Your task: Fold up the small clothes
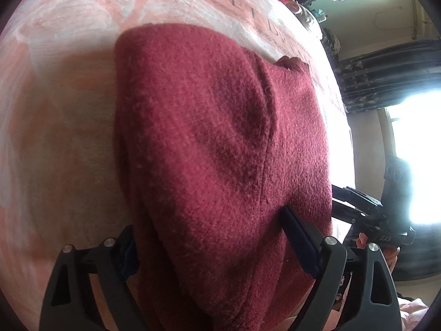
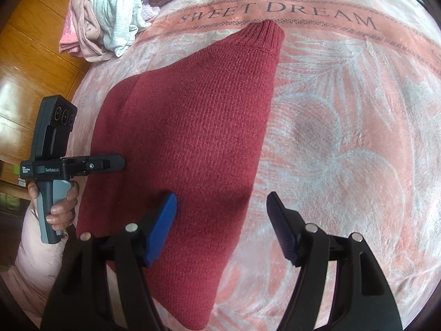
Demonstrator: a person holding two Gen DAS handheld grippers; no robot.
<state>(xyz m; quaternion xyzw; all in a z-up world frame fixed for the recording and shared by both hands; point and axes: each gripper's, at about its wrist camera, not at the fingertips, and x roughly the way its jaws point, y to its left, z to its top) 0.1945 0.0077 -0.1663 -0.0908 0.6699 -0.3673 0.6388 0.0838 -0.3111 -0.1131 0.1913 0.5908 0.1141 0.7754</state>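
Nearest the left wrist camera, the left tongs are spread wide with a thick bunch of the dark red knitted garment heaped between their blue pads; the right pad presses against the cloth, the left one is mostly hidden behind it, so whether the cloth is pinched cannot be told. From the right wrist view the left tongs reach in level from the left, their tip meeting the garment's left edge, and a bare hand wraps the grey handle below. The right tongs hang wide open and hold nothing: the left pad hovers over the red knit, the right pad over bare blanket. The garment lies on the bed, its ribbed cuff pointing to the far side. A pink and white floral blanket printed "SWEET DREAM" covers the bed. A heap of pale clothes sits at its far left corner, beside wood panelling. Dark curtains flank a bright window
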